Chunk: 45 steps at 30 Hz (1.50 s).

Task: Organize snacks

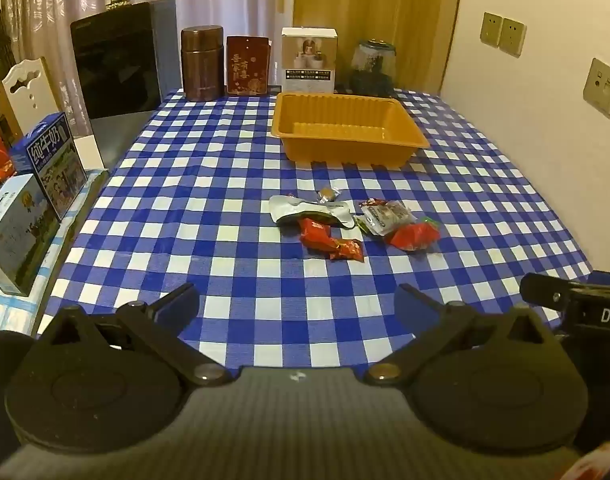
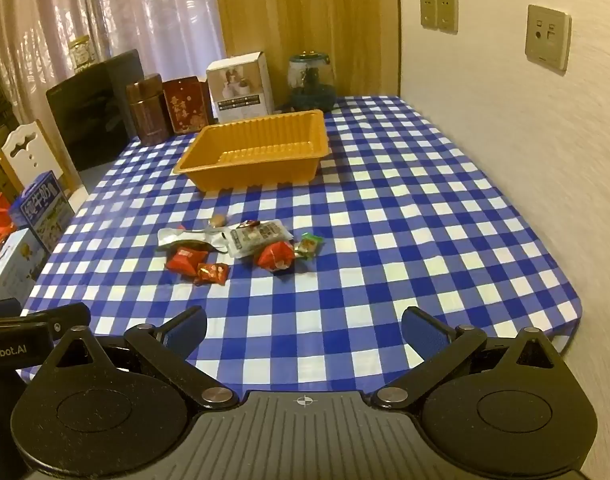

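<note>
My left claw (image 1: 297,300) is spread wide and empty, low over the near surface (image 1: 233,184); my right claw (image 2: 304,326) likewise. Ahead, snack packets (image 1: 347,224) lie loose mid-surface. Beyond them sits the orange tray (image 1: 347,136), empty. Tins and boxes (image 1: 247,65) line the far edge.

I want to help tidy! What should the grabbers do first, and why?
Probably reach the left gripper toward the nearest red snack. Both grippers are open and empty, the tray is empty, and all snacks lie loose on the cloth.
</note>
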Motion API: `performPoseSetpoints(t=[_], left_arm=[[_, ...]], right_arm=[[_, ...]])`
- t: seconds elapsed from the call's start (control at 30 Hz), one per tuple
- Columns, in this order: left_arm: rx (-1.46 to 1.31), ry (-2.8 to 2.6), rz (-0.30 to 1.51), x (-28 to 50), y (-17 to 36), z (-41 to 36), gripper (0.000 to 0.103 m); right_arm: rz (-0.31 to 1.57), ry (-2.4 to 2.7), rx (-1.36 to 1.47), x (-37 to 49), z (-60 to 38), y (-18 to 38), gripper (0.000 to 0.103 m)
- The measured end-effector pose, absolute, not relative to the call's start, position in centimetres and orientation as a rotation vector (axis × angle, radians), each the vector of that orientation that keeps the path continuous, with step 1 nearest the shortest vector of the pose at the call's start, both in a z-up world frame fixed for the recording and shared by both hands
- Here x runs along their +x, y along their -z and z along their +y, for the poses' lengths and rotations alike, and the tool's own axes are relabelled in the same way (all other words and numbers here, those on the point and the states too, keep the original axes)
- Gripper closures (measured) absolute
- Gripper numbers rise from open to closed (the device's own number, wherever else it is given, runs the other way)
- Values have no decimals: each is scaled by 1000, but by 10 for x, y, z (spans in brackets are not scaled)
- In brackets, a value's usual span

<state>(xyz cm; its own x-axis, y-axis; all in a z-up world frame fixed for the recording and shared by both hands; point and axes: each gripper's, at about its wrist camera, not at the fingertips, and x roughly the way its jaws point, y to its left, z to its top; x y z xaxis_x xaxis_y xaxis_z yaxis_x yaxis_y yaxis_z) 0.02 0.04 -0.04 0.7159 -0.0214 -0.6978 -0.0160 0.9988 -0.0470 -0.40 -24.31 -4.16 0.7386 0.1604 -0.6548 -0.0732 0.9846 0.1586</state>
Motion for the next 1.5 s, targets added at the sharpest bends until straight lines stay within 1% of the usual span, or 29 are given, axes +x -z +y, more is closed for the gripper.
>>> performPoseSetpoints(t=[0.13, 0.23, 1.5], left_arm=[[-82, 14, 787, 4, 0, 10, 0], [-49, -1, 768, 0, 1, -1, 0], [-63, 25, 765, 1, 3, -2, 0]], right_arm=[[732, -130, 128, -3, -243, 42, 0], [731, -129, 128, -3, -243, 42, 0], [741, -121, 124, -2, -242, 44, 0]])
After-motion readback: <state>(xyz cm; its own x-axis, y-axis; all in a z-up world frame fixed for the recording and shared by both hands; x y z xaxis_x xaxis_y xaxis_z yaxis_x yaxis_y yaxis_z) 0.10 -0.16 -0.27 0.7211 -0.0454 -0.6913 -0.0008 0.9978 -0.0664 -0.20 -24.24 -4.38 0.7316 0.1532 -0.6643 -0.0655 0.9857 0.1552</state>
